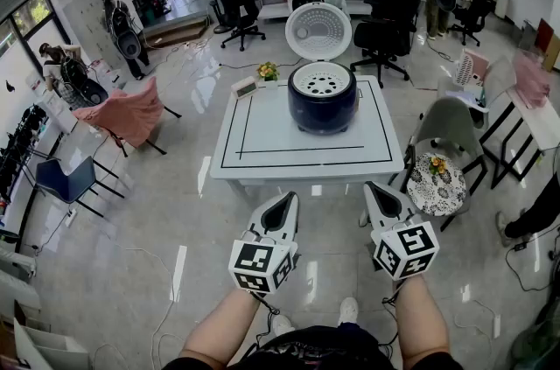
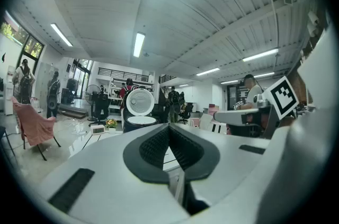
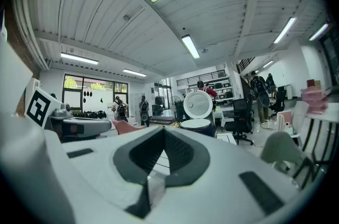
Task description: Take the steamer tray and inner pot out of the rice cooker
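Left tongs (image 1: 282, 204), right tongs (image 1: 376, 191) clenched, empty; rice cooker (image 1: 322, 101) open on table (image 1: 262, 158); stool (image 1: 442, 189) beside table

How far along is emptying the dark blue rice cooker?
Done: the dark blue round rice cooker has its white lid open. In hand: nothing; left gripper and right gripper are shut, empty, short of the white table. Left: the white perforated steamer tray sits inside; inner pot beneath is hidden.
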`<state>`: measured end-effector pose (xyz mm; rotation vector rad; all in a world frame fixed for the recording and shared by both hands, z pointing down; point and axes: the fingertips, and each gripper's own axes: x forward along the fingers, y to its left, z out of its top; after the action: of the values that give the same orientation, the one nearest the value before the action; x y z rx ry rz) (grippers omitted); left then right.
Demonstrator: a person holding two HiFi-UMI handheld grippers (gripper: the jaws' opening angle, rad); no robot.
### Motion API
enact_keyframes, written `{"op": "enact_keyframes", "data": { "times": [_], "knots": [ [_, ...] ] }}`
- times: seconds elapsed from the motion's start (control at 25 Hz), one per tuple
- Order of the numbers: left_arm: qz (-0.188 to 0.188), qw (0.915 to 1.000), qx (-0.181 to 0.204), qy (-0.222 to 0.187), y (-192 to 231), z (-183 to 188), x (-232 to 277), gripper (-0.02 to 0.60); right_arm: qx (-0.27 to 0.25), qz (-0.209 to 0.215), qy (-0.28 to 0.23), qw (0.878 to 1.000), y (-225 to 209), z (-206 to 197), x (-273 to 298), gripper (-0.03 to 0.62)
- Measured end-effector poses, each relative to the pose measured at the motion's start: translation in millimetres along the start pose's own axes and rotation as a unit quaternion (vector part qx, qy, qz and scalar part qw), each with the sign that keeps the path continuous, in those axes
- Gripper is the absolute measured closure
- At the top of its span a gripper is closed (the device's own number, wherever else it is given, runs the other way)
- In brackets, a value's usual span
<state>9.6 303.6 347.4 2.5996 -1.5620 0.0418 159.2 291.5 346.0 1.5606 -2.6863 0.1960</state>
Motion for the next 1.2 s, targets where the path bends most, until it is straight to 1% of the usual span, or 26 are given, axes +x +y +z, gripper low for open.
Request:
{"op": "enact_keyframes", "data": {
  "times": [0.44,0.64,0.84,0.96,1.08,1.2],
  "knots": [
    [0.006,1.0000,-0.007,-0.003,1,2,-3,0.581,0.000,0.003,0.000,1.000,0,1,-2,0.594],
    [0.010,0.9999,-0.008,-0.003,-3,1,-1,0.581,0.005,0.014,-0.004,1.000,-3,0,-3,0.594],
    [0.026,0.9997,-0.002,-0.004,-10,1,10,0.581,-0.004,0.008,-0.002,1.000,-20,-1,-2,0.594],
    [0.031,0.9995,-0.005,-0.003,-15,0,21,0.580,-0.003,0.011,-0.004,1.000,-36,1,0,0.594],
    [0.037,0.9993,-0.006,-0.007,-24,3,33,0.560,0.004,0.017,-0.008,1.000,-53,6,1,0.592],
    [0.045,0.9989,-0.007,-0.012,-32,4,42,0.554,0.006,0.024,-0.009,1.000,-68,10,1,0.592]
  ]
}}
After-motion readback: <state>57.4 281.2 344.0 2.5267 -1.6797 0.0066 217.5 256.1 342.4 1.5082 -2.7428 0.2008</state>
